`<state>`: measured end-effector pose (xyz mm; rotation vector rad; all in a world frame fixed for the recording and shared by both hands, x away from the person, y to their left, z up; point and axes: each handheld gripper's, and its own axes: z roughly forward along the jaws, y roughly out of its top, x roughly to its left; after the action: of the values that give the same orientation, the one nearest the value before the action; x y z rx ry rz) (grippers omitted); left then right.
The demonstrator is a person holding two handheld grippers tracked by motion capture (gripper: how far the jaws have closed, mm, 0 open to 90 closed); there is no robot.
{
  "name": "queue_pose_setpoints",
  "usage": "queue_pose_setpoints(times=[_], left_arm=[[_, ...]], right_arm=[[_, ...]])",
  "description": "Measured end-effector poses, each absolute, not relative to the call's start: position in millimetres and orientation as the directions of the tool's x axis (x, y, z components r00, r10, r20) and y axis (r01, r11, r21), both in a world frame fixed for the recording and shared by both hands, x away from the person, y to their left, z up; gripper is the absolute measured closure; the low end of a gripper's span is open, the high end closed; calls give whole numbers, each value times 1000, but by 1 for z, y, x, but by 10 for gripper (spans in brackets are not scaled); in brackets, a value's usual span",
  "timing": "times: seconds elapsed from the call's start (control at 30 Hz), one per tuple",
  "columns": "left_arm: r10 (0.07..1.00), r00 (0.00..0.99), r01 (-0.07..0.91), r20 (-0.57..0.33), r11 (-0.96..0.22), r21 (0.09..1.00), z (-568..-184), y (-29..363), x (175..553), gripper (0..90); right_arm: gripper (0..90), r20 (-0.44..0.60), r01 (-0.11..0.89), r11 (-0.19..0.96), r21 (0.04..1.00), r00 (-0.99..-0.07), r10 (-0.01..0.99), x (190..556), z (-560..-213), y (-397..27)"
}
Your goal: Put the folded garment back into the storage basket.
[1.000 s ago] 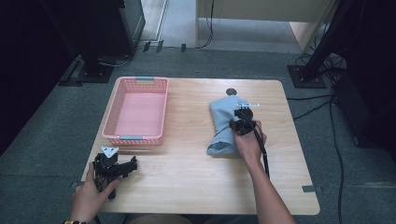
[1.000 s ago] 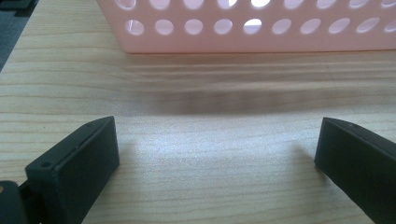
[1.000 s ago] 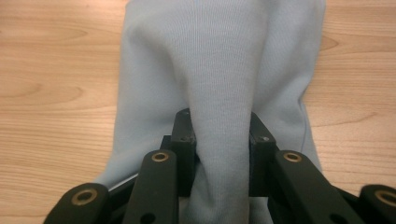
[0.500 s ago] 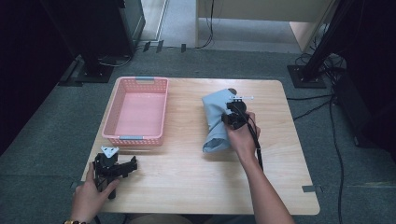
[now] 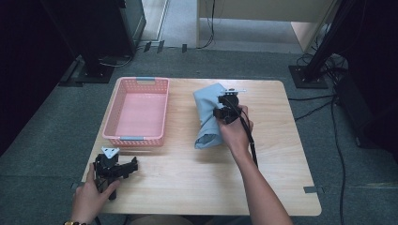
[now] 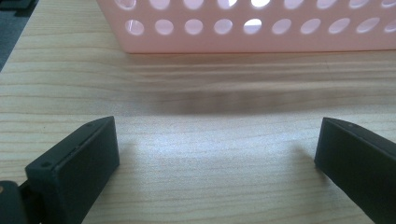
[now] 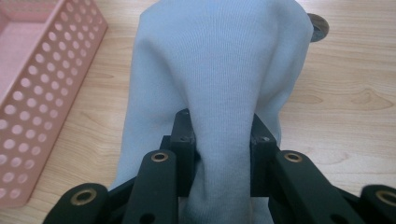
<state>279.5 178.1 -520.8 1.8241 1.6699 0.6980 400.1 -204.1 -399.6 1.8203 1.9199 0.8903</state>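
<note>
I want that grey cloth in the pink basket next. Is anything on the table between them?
Nothing visible: only bare table lies between the grey cloth, clamped in the right gripper, and the pink basket.

floor (image 5: 56, 140): grey carpet | table (image 5: 277, 187): light wood | cables (image 5: 342, 117): right side
</note>
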Motion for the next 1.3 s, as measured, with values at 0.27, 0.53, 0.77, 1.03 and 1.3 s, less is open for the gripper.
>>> queue_pose_setpoints(times=[0.27,0.53,0.77,1.03,1.3], left_arm=[[996,87,702,3,-63,709,-521,178,279,0],[996,86,702,3,-63,709,-521,178,279,0],[996,85,701,2,-61,710,-521,178,280,0],[996,86,701,3,-62,710,-521,178,280,0],[996,86,702,2,-62,710,-521,178,280,0]], right_arm=[[718,185,760,-11,650,-145,972,402,-383,-188],[718,178,755,18,655,-178,968,406,-367,-168],[717,182,754,26,656,-192,964,410,-361,-154],[717,206,765,37,643,-218,954,417,-357,-132],[716,212,770,45,637,-231,950,422,-353,-117]])
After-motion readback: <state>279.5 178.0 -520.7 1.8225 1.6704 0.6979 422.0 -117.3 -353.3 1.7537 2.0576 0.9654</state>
